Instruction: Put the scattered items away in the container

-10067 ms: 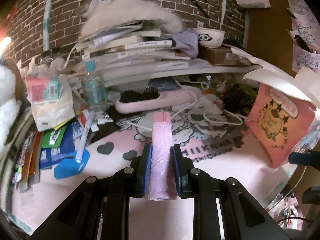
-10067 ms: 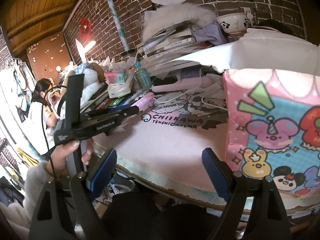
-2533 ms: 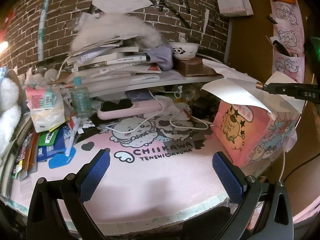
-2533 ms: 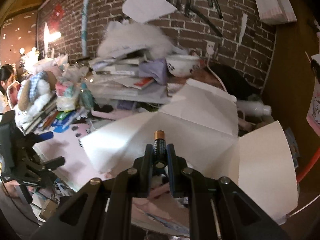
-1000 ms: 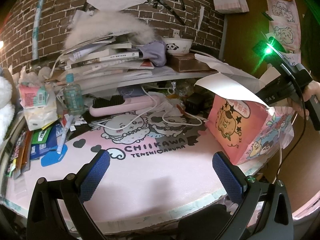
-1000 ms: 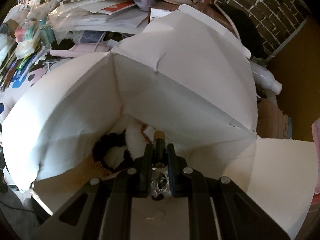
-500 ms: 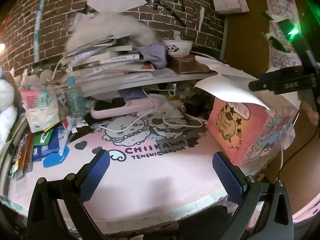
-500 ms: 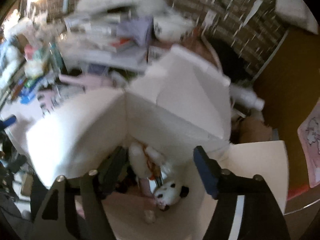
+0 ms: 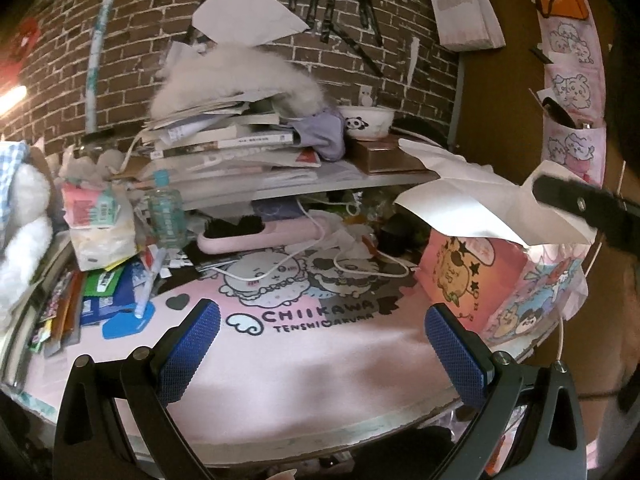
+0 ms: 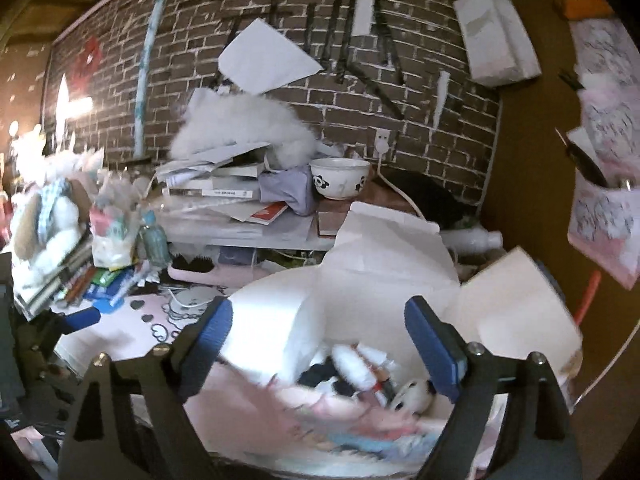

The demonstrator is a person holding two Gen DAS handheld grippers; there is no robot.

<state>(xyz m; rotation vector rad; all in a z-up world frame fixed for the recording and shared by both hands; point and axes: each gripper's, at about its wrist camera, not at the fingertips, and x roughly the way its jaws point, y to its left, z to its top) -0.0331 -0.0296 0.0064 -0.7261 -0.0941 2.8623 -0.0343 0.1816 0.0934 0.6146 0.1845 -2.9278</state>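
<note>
Right gripper (image 10: 318,344) jaws just opened, empty, above the box (image 10: 360,280); blurred flap (image 10: 516,312) beside right finger may snag. Left gripper (image 9: 320,354) fingers apart, empty.

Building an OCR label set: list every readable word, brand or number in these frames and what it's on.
"CHIIKAWA" on the pink desk mat.
"TENSHIOAKUMA", as best it reads, in smaller letters just below, same mat.
Too small or blurred to read: book spines in the stack, the hanging paper bag, the snack packets, the water bottle, the pink box.
</note>
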